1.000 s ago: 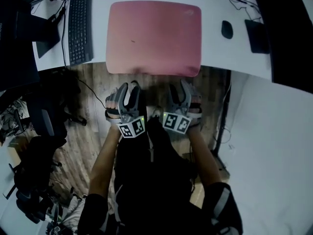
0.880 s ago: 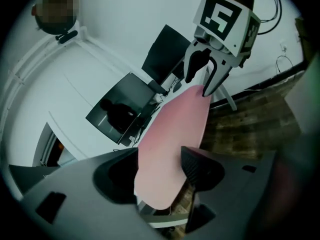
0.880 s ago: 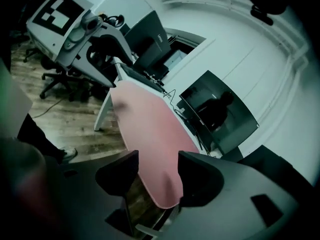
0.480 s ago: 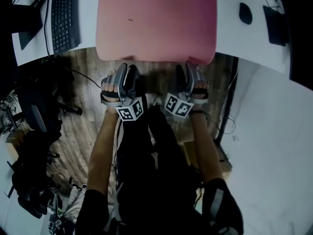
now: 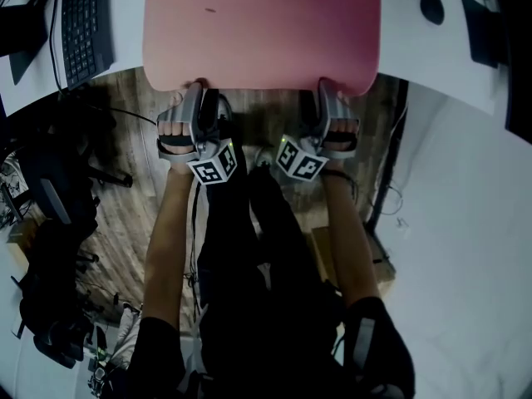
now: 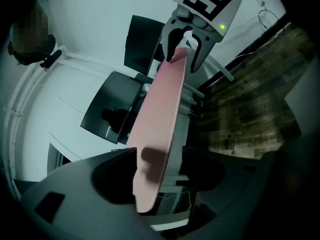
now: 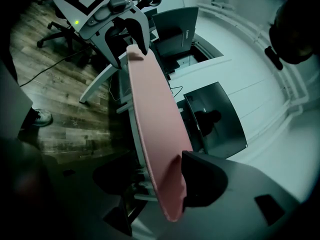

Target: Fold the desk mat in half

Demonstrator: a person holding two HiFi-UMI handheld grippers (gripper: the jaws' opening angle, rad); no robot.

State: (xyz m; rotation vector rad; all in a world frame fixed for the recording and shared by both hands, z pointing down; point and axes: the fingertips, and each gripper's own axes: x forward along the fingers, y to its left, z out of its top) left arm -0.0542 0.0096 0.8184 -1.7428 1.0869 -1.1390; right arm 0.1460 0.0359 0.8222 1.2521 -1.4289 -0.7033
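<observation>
1. The desk mat (image 5: 262,27) is found lying flat on the white desk (image 5: 399,36). Its near edge appears to project past the desk's front, over the wooden floor (image 5: 125,214).
2. The left gripper (image 5: 198,98) is stationed at the near left corner and the right gripper (image 5: 327,98) at the near right corner.
3. Both pairs of jaws are spread and opening. In each gripper view the mat's near edge is seen edge-on between the jaws, and no firm pinch is observed.
4. The step in hand is judged to be seizing the near edge; no fold has yet been made.
5. It is recommended that both corners be pinched at equal depth, well past the rim, so that the edge is lifted level.
6. The edge should then be carried over to the far edge and the corners matched before release.
7. The keyboard (image 5: 83,23) and the mouse (image 5: 431,4) lie beside the mat and should be cleared.
</observation>
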